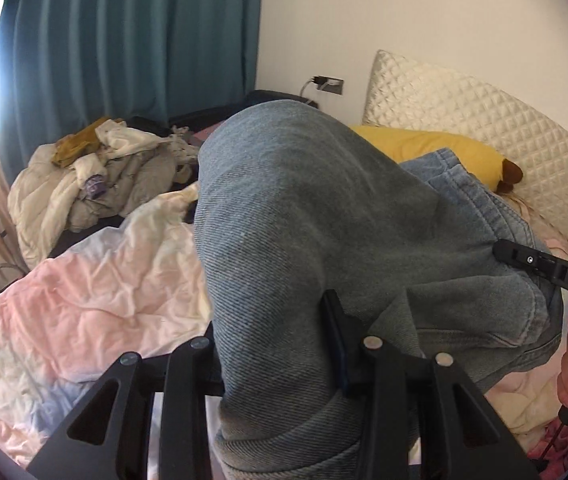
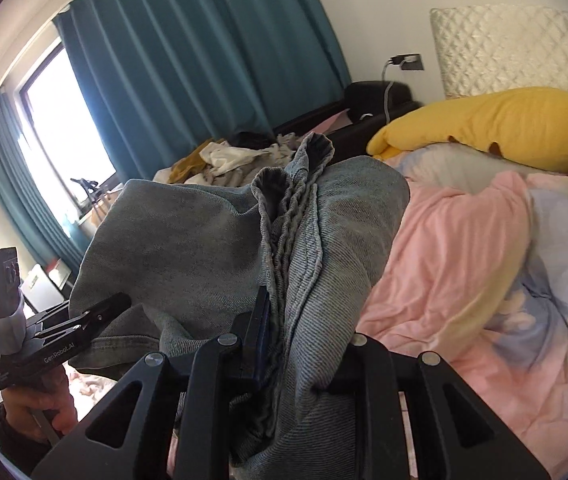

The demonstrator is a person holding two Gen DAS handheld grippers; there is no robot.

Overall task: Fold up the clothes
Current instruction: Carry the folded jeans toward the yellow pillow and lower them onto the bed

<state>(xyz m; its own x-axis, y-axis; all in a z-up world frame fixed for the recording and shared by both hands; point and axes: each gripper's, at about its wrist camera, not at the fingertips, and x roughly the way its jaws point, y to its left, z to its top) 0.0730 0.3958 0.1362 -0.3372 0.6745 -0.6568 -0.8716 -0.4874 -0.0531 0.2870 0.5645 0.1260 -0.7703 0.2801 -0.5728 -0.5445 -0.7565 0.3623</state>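
1 pair of faded blue denim jeans [image 1: 304,220], bunched and lifted above the bed, is held by 2 black two-finger grippers. The left gripper [image 1: 284,344] is clamped on a thick fold of the denim; the right gripper [image 2: 304,344] pinches the gathered waistband edge. Below lies 1 crumpled pastel pink, yellow and blue quilt [image 2: 464,260]. Behind: 1 yellow banana-shaped plush pillow [image 2: 504,128], 1 heap of pale unfolded clothes [image 1: 96,176], 1 teal curtain [image 1: 132,36].
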